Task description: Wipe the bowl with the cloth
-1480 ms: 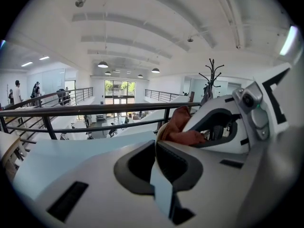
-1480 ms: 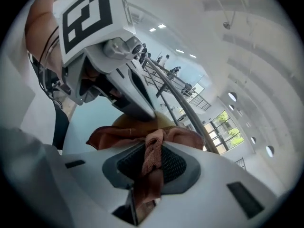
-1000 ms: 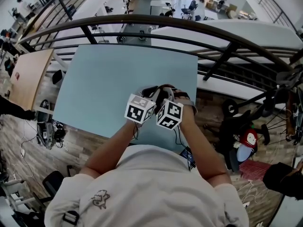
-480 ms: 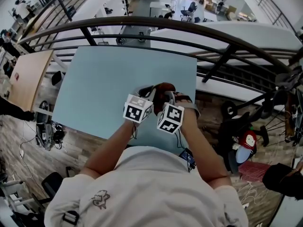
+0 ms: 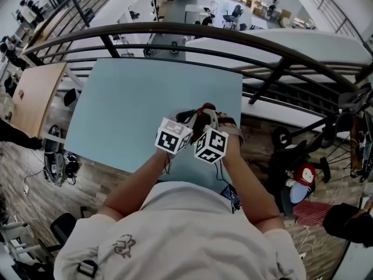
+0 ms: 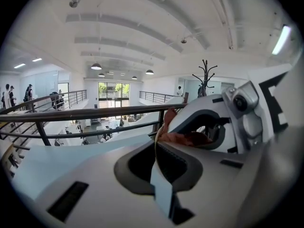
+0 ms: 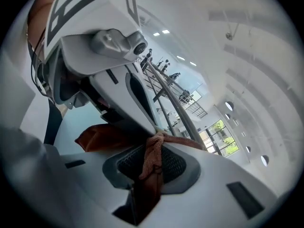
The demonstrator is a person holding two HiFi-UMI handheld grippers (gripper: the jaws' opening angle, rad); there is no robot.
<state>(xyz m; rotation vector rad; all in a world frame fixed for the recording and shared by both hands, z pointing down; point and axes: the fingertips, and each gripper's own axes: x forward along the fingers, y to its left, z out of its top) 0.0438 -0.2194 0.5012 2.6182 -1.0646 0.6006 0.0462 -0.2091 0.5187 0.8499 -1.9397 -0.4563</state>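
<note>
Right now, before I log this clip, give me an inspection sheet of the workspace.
Surface: light blue table, bare where visible.
Job's things: bowl, seen only as a thin pale rim; rust-brown cloth.
Clutter: nothing seen.
Grippers: left gripper shut on the bowl's rim; right gripper shut on the rust-brown cloth; both close together over the table's near right part.
Cables: thin dark leads hang beneath the grippers.
Surroundings: dark railing beyond the table, open office floor below it; wooden table at left.
</note>
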